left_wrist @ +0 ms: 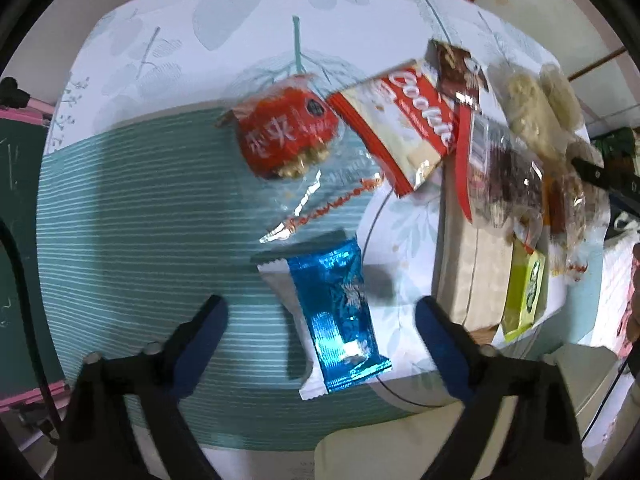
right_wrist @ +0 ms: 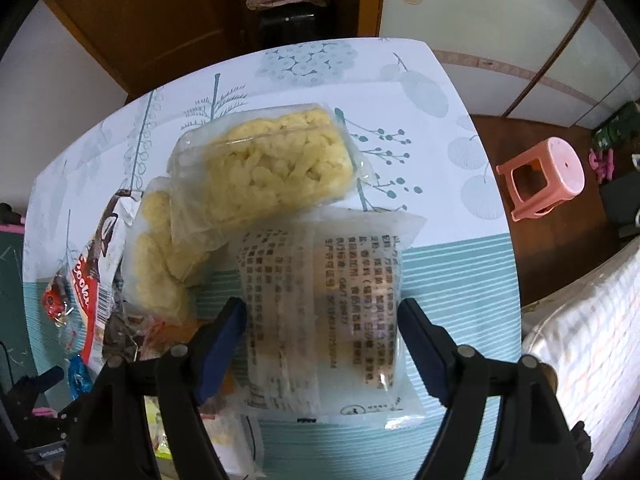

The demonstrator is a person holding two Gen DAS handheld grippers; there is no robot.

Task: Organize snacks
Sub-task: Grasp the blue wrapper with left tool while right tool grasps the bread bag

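Reading "Cookie", a red-and-white packet (left_wrist: 404, 120) lay far beyond the blue wrapper (left_wrist: 336, 316). Left gripper (left_wrist: 320, 312) fingers spread around the blue wrapper; right gripper (right_wrist: 322, 324) spread around a clear printed packet (right_wrist: 320, 316).

Blue foil snack (left_wrist: 336, 316) flat on table; clear packets (right_wrist: 320, 320) piled.

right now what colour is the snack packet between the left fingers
Shiny blue packet with white ends, clearest in the left wrist view.

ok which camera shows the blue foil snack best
The left wrist view. There the blue foil snack lies whole on the tablecloth, between the open jaws of the left gripper. The right wrist view catches only a small blue sliver at its lower left edge, behind the pile.
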